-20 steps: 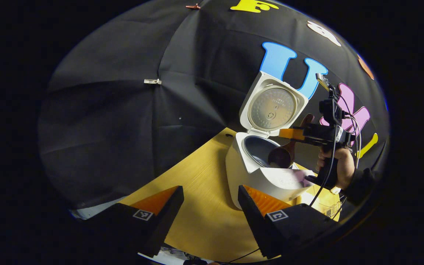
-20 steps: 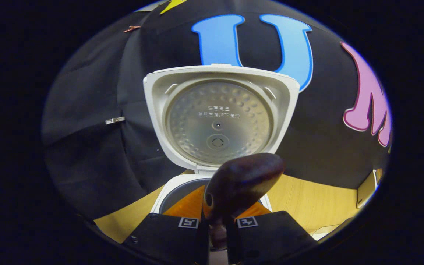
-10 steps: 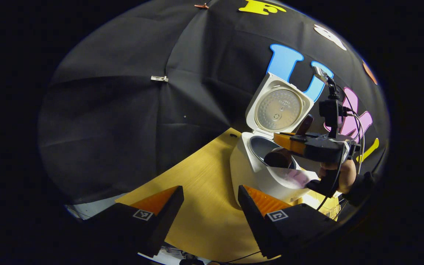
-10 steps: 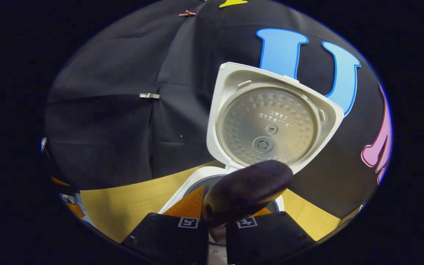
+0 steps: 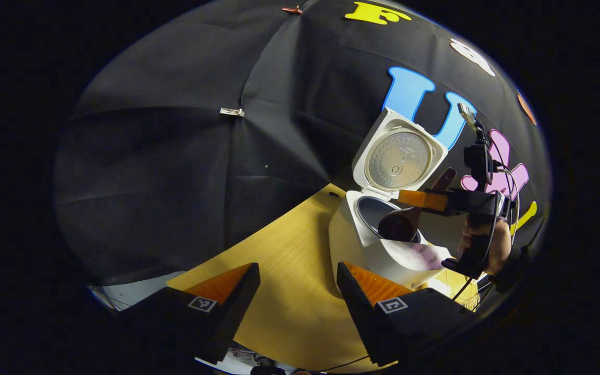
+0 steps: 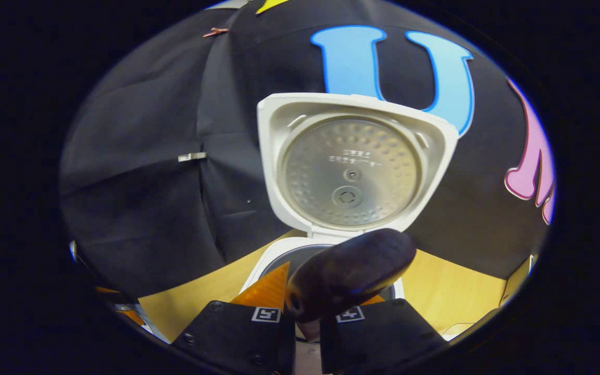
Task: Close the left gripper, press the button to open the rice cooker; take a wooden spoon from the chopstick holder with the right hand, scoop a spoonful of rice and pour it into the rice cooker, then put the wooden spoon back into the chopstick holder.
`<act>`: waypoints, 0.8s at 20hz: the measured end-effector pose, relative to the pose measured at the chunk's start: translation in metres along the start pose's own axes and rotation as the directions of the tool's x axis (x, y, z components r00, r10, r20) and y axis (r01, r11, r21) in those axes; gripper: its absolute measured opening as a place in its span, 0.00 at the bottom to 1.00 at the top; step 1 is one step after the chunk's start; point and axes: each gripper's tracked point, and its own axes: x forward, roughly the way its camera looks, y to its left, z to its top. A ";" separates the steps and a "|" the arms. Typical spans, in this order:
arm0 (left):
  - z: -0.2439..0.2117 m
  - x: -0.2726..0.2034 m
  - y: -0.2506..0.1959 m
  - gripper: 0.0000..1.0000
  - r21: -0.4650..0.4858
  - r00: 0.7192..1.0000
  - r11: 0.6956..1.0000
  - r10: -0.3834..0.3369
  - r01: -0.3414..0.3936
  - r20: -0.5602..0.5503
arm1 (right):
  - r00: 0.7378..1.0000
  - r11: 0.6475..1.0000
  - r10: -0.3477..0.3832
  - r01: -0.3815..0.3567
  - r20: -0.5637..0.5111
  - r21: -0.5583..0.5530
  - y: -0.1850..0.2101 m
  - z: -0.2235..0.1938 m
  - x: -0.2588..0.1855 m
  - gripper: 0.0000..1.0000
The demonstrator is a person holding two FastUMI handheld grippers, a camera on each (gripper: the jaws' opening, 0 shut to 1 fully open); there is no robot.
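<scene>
Now the rice cooker (image 5: pixel 383 250) stands on the desk (image 5: pixel 289 281), lid (image 6: pixel 352 166) up. The right hand-held gripper (image 5: pixel 409 198) grips the wooden spoon (image 5: pixel 401 224) by its handle, both fingers clamped on it, with the bowl hanging over the open pot. The left hand-held gripper (image 5: pixel 297 291) is held wide, nothing between its fingers, low over the desk near the cooker.

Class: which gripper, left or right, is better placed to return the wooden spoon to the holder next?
Right. The right gripper is shut on the wooden spoon over the open rice cooker; the left gripper is open, holding nothing.
</scene>
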 end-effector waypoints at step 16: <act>0.028 -0.014 -0.090 0.95 0.144 0.994 0.985 -0.101 0.095 0.038 | 0.974 0.949 -0.194 0.156 0.114 0.275 -0.149 0.045 -0.101 0.22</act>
